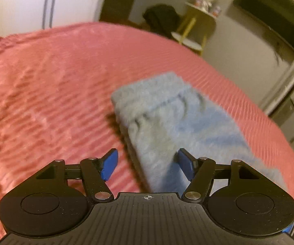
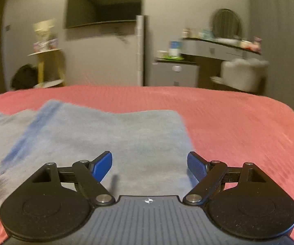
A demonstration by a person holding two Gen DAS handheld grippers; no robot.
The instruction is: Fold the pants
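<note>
1. Currently, light blue pants (image 1: 167, 118) lie flat on a pink ribbed bedspread (image 1: 55, 81); the left wrist view is blurred.
2. Left gripper (image 1: 147, 164): jaws stand apart, nothing between the blue pads (image 1: 110, 163). Below the gap lies the near edge of the pants; the right pad is over the cloth, the left pad over the bedspread. Contact cannot be told.
3. In the left view the pants run from 6 o'clock toward 1 o'clock, with the gathered waistband (image 1: 153, 87) at the far end.
4. Right gripper (image 2: 149, 166): jaws wide apart, empty, hanging over the pants (image 2: 106, 134). No cloth sits between the pads.
5. In the right view the fabric fills the 9 to 12 o'clock area; its right edge passes just inside the right pad (image 2: 197, 165), with bedspread (image 2: 239, 122) beyond at 3 o'clock.
6. A darker blue fold line (image 2: 28, 134) crosses the cloth at 10 o'clock.
7. Background at 12 o'clock: a wall-mounted television (image 2: 104, 4), a yellow shelf stand (image 2: 46, 65), a dressing table (image 2: 218, 47).
</note>
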